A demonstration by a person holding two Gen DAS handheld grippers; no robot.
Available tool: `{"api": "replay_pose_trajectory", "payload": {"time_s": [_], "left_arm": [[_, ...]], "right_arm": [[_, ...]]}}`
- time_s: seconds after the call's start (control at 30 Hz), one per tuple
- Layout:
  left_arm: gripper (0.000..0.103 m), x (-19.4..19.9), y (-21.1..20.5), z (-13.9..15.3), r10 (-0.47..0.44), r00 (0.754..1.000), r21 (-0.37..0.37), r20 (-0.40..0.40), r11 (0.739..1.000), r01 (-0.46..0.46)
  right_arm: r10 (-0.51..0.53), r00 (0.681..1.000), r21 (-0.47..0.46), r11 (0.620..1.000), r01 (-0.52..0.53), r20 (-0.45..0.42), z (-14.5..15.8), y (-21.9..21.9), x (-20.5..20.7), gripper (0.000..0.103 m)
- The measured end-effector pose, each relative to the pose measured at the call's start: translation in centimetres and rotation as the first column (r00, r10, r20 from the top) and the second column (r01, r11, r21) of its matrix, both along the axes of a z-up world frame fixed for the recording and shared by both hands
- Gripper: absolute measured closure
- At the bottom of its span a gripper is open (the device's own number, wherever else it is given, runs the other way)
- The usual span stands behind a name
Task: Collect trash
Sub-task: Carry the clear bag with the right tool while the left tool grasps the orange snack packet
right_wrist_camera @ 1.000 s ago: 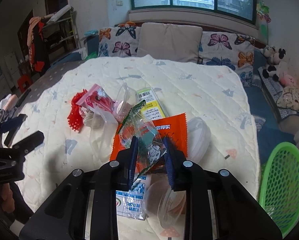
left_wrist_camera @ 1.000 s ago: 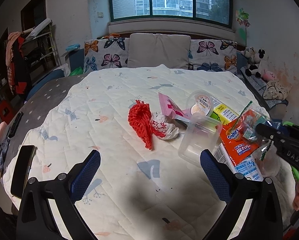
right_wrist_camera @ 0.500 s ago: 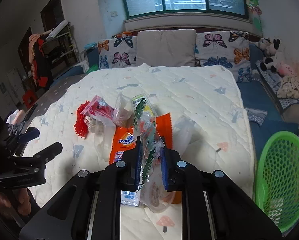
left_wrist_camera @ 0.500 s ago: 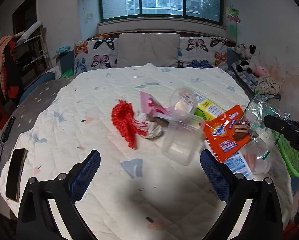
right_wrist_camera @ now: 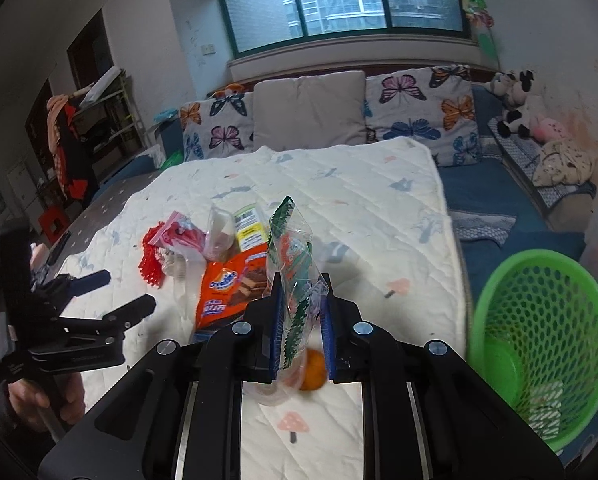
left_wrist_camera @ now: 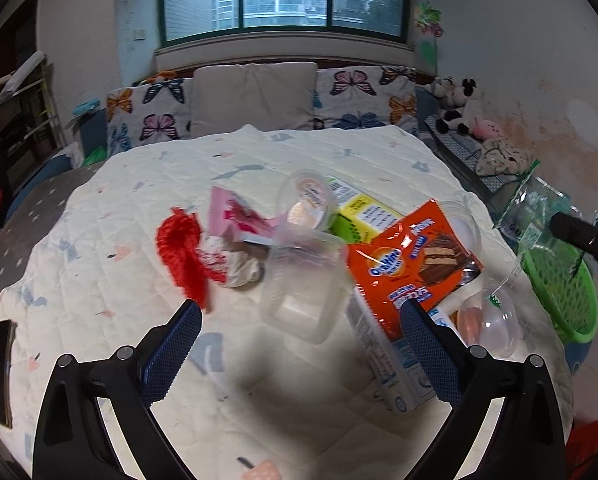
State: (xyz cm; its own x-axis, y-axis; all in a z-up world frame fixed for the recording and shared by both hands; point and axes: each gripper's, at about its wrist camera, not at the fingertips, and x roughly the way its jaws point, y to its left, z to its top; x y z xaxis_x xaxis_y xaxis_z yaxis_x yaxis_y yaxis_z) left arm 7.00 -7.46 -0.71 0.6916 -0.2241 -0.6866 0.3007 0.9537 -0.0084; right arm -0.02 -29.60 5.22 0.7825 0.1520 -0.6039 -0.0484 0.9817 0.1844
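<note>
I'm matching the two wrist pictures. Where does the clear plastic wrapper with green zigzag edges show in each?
Left wrist view: clear plastic wrapper with green zigzag edges at far right, on the right claw's tip, above the green mesh basket.
Right wrist view: wrapper at centre, pinched in the right claw.
Shared landmark: orange snack packet.

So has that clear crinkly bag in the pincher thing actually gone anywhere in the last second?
Yes. The clear bag, pinched by the right gripper, has been lifted off the trash pile and carried right, toward the green basket, which fills more of that view.
</note>
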Motion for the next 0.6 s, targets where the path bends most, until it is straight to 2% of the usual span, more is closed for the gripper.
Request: {"api": "replay_pose_trajectory", "payload": {"time_s": [0.2,0.4,0.53,0.6], "left_arm": [[0.008,0.7,-1.4,-0.5,-0.056,0.998,-0.006,-0.018,0.998,0.056],[0.008,0.4,-3.3,0.1,-0.192,0.981,-0.021,0.011,0.981,0.192],[0.009,-0.2,-5.3,-0.1,-0.271,0.961,0.04,0.047,0.962,0.269],[0.017,-0.1,-6.3,-0.6,-0.294,0.955,0.077,0.049,0.954,0.29]], "right_arm": [[-0.033,0.999,-0.003,0.999,0.033,0.014,0.4,-1.7,-1.0,0.086],[-0.056,0.998,0.019,0.998,0.055,0.02,0.7,-3.3,-1.8,0.086],[-0.054,0.998,0.062,0.997,0.052,0.028,1.1,-3.8,-2.2,0.086],[-0.059,0.998,0.064,0.996,0.056,0.035,1.3,-4.0,-2.3,0.086]]}}
